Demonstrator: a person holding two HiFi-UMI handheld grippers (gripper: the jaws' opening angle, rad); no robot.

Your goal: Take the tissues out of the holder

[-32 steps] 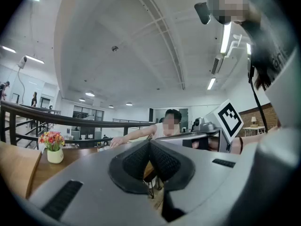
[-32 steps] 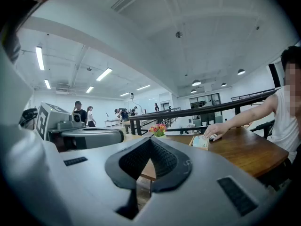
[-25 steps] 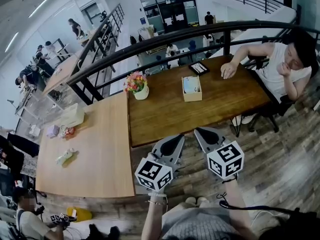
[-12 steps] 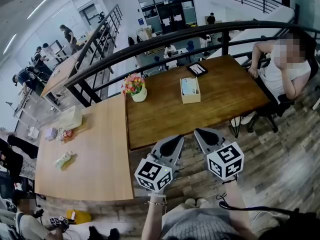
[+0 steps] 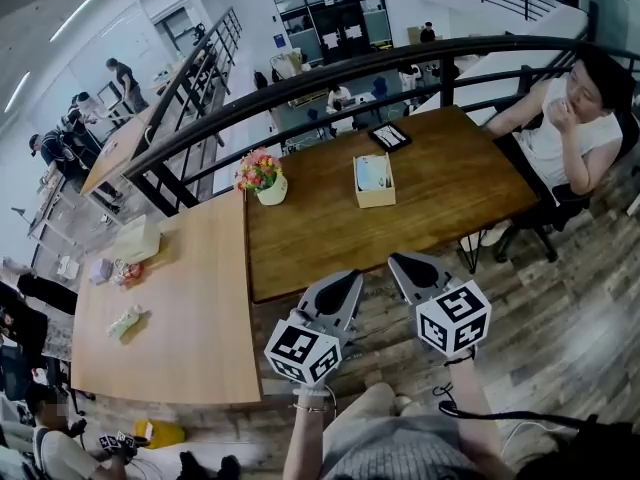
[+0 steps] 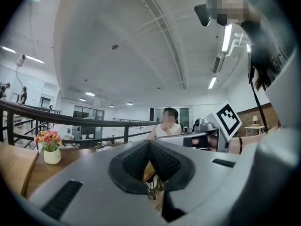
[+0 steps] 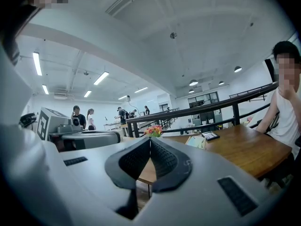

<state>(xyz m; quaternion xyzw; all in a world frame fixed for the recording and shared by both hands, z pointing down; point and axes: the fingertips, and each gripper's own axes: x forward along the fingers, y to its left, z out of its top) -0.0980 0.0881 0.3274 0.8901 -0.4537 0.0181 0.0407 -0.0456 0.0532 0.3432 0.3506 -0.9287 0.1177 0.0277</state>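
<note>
Dark table bears tissue holder; left gripper, right gripper closed, empty.

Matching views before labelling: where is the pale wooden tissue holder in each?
Head view: pale wooden tissue holder above centre, on dark wooden table.
Left gripper view: not visible.
Right gripper view: holder just right of the jaws.
Shared landmark: white pot of pink flowers, in all three.
</note>
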